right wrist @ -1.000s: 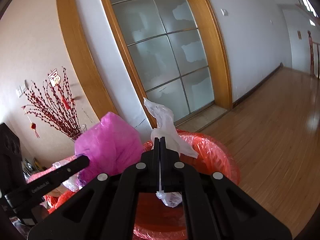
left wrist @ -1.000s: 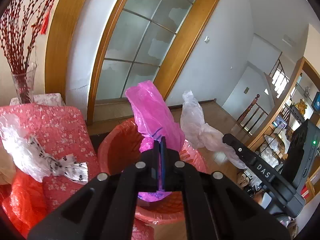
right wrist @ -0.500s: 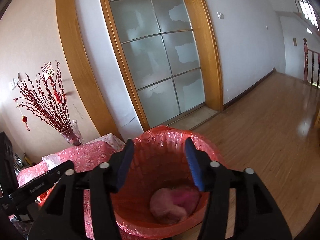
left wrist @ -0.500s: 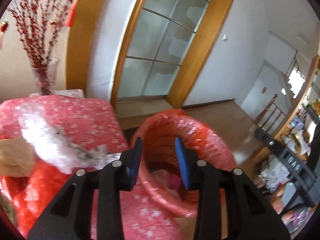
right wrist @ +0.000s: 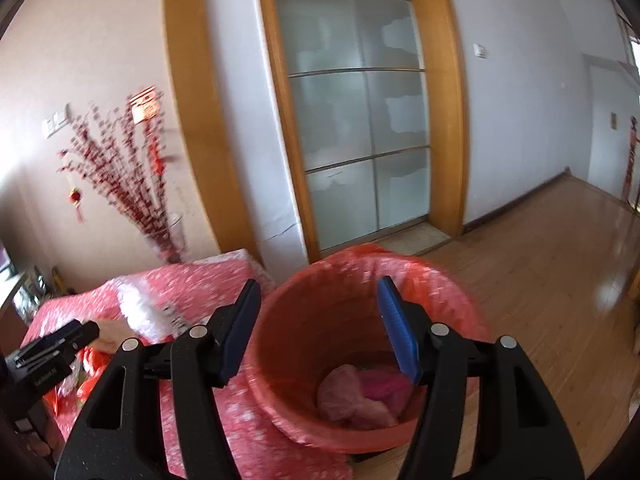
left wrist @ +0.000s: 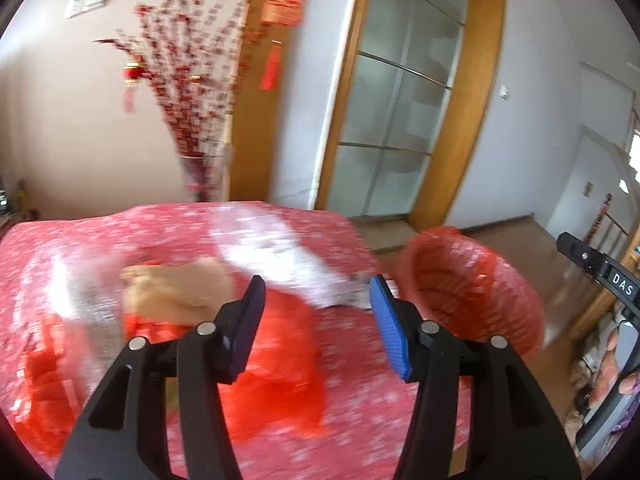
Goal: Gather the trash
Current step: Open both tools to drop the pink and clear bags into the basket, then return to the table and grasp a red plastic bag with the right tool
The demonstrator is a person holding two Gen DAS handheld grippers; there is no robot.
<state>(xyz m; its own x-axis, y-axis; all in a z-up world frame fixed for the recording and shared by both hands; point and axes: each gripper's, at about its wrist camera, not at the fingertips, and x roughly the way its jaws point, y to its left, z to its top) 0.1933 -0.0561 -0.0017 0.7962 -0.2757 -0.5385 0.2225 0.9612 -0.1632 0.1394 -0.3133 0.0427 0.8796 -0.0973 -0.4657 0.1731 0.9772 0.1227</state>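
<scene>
We note both releases done: the pink bag (right wrist: pixel 384 386) and clear bag (right wrist: pixel 352 400) now lie in the red bin (right wrist: pixel 320 312), lower centre. The left gripper (left wrist: pixel 316 308) and right gripper (right wrist: pixel 318 316) have just been opening; fingers spread, empty. More trash (left wrist: pixel 280 256) remains on the surface (left wrist: pixel 360 412).

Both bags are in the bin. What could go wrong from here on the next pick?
1. The left gripper, jaws open and empty, faces overlapping trash: a red bag, a tan piece and a clear wrapper. One close may catch only one, or drag the rest.
2. All of it lies on the loose red tablecloth; the pads might pinch cloth too.
3. The bin stands close beside the table; a sweeping arm could knock it.
</scene>
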